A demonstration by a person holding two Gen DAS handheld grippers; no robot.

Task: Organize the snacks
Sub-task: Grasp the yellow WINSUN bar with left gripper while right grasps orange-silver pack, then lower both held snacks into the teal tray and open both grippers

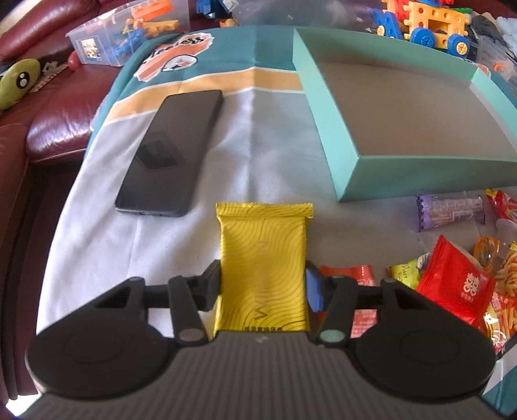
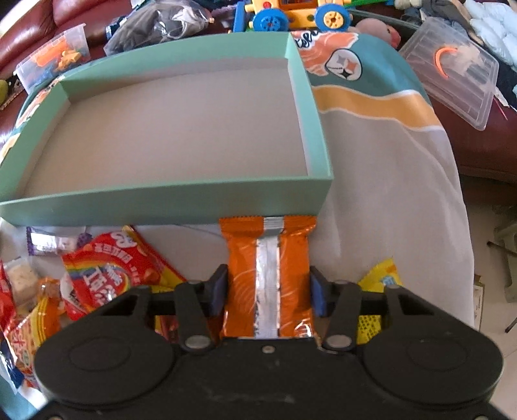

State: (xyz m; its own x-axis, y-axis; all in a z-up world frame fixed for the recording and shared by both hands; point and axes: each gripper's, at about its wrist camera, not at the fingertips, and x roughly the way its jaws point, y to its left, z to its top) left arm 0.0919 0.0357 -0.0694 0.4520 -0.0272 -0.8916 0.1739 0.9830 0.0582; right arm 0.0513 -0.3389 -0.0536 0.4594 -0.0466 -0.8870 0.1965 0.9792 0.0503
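Note:
A yellow snack packet [image 1: 263,245] with a wavy line pattern lies on the cloth, and my left gripper [image 1: 263,284] is shut on its two long sides. My right gripper [image 2: 269,287] is shut on an orange snack packet [image 2: 242,255] that has a silver seam facing up. An empty teal box [image 1: 336,129] stands to the right of the yellow packet. In the right wrist view that teal box [image 2: 161,206] is just beyond the orange packet's far end. A pile of loose snack packets [image 1: 452,284] lies in front of the box; in the right wrist view the pile [image 2: 110,268] is left of my gripper.
A black phone [image 1: 171,152] lies on the cloth, left of the box. A small yellow packet [image 2: 381,278] sits right of the right gripper. Toy bins [image 1: 129,35], a toy vehicle [image 1: 429,26] and a clear lid [image 2: 452,74] crowd the maroon sofa [image 1: 58,129] behind.

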